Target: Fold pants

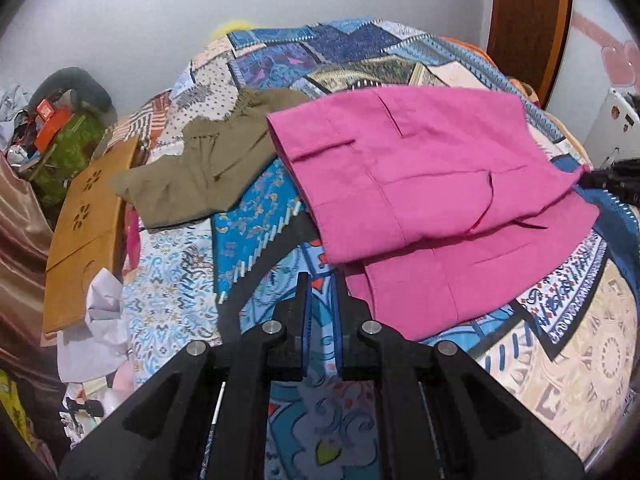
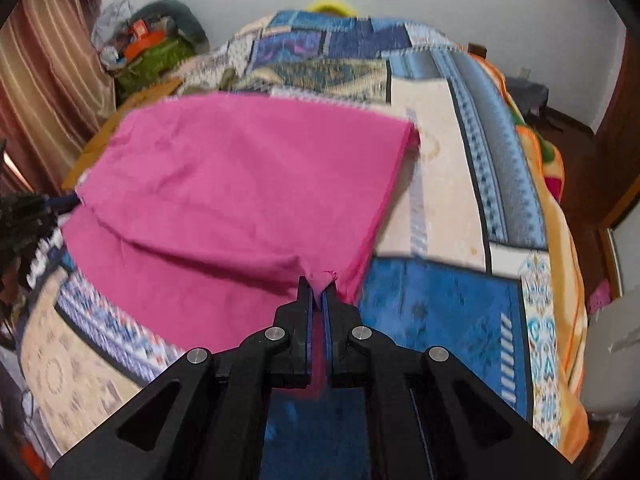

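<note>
Firstly, left wrist view: the left gripper (image 1: 322,280) hovers over the quilt (image 1: 256,216), its jaws a small gap apart with nothing between them. Pink pants (image 1: 420,184) lie folded at 1 o'clock from it, one layer over another. Olive pants (image 1: 200,172) sit at 11 o'clock, touching the pink pair's left edge. A wooden board (image 1: 84,236) rests at 9 o'clock.

Right wrist view (somewhat blurred): the right gripper (image 2: 318,284) is clamped on a corner of the pink pants (image 2: 240,184), which spread toward 11 o'clock. The other gripper touches their edge at 9 o'clock.
</note>
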